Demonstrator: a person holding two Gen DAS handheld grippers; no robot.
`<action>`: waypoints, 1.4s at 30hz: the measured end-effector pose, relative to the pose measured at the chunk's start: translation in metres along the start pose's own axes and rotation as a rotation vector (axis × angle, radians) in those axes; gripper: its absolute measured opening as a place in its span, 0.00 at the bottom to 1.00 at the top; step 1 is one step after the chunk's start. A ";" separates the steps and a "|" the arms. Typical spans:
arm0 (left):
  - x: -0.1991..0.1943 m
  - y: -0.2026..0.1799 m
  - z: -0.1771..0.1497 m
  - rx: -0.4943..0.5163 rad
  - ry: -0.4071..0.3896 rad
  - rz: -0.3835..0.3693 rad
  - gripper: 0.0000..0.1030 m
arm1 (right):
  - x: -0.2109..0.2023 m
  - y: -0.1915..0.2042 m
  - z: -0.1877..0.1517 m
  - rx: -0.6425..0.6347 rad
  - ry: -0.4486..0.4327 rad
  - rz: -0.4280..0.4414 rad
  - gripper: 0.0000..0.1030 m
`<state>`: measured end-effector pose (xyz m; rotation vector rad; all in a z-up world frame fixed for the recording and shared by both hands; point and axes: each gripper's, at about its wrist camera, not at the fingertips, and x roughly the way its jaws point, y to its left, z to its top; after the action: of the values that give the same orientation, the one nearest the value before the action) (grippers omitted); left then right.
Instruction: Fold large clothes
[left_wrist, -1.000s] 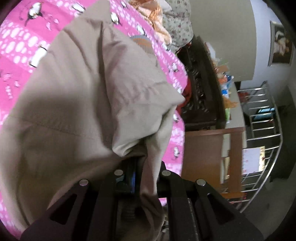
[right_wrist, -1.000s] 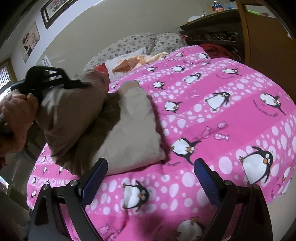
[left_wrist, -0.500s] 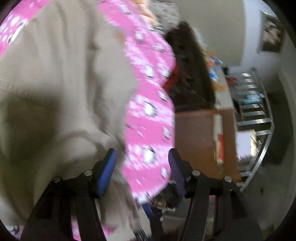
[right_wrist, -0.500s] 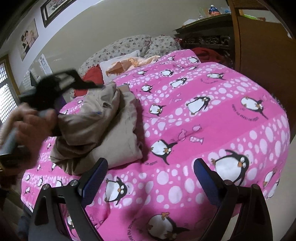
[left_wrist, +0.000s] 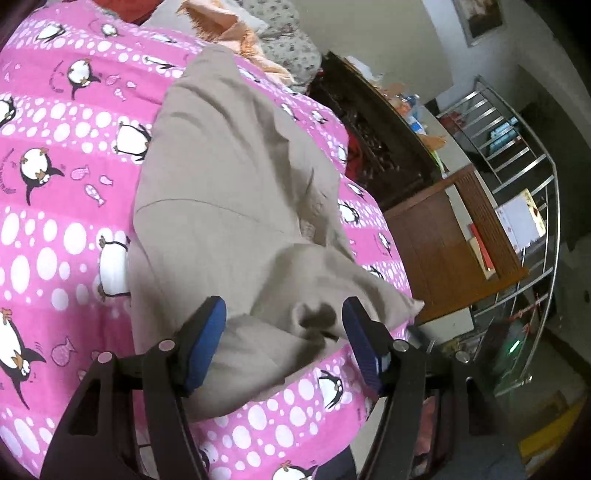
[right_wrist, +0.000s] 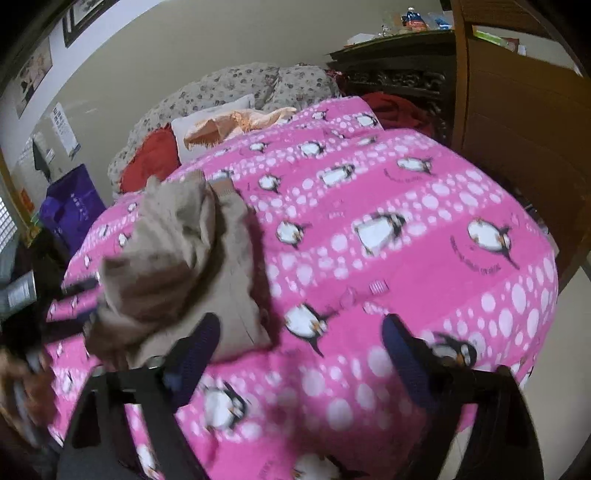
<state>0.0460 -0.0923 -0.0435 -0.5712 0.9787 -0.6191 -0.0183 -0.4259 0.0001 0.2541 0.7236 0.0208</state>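
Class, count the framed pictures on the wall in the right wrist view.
2: the upper framed picture at the top-left edge; the lower framed picture below it, further left. Others may be out of view.

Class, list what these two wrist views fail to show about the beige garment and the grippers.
- Beige garment: near edge hidden by left gripper fingers, left wrist view.
- Garment's underside: against the pink bedspread, both views.
- Right gripper: motion-blurred, right wrist view.

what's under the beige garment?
The beige garment lies on the pink penguin blanket, which shows all around it. The patch directly beneath is covered, so anything else there can't be seen.
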 end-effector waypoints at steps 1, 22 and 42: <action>0.002 -0.001 -0.001 0.000 0.004 0.002 0.62 | -0.002 0.011 0.012 -0.002 -0.020 0.044 0.46; -0.009 0.000 0.002 0.011 -0.029 -0.032 0.62 | 0.101 0.024 -0.017 -0.051 0.238 0.227 0.00; 0.024 -0.009 -0.034 0.241 0.013 0.152 0.60 | 0.106 0.133 0.124 -0.059 0.146 0.162 0.08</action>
<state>0.0242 -0.1211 -0.0657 -0.2769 0.9347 -0.5947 0.1520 -0.3133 0.0515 0.2558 0.8442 0.2167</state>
